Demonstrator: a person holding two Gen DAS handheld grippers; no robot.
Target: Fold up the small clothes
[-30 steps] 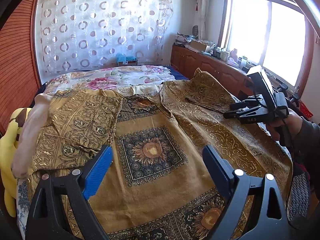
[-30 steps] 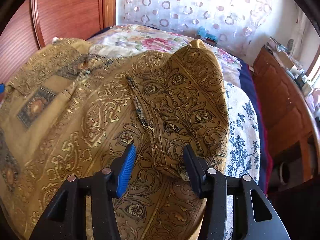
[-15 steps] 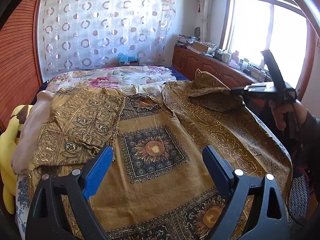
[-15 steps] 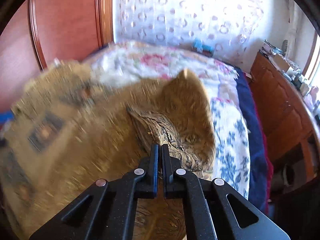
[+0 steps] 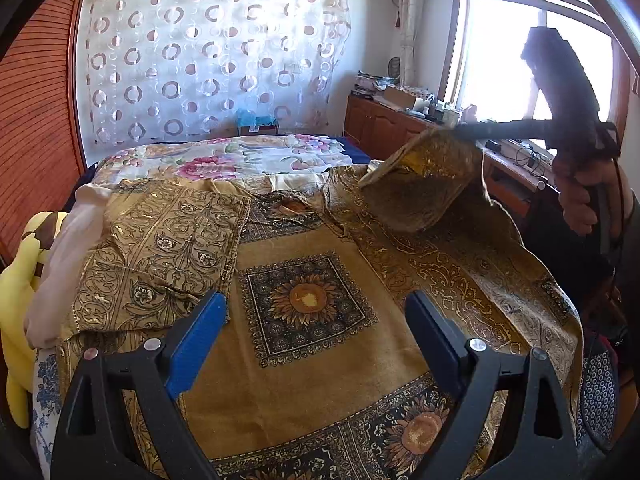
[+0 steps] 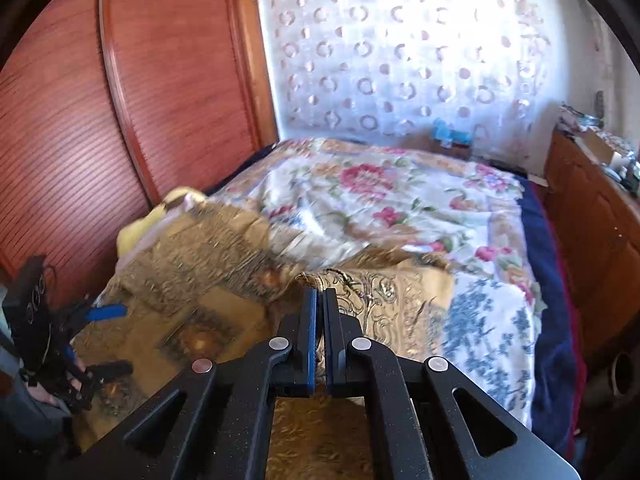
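While the right gripper is clenched on the right sleeve of the golden garment, lifting it off the bed, the garment's middle lies to its left; the left sleeve is already folded inward, and the left gripper hovers released over the near hem.
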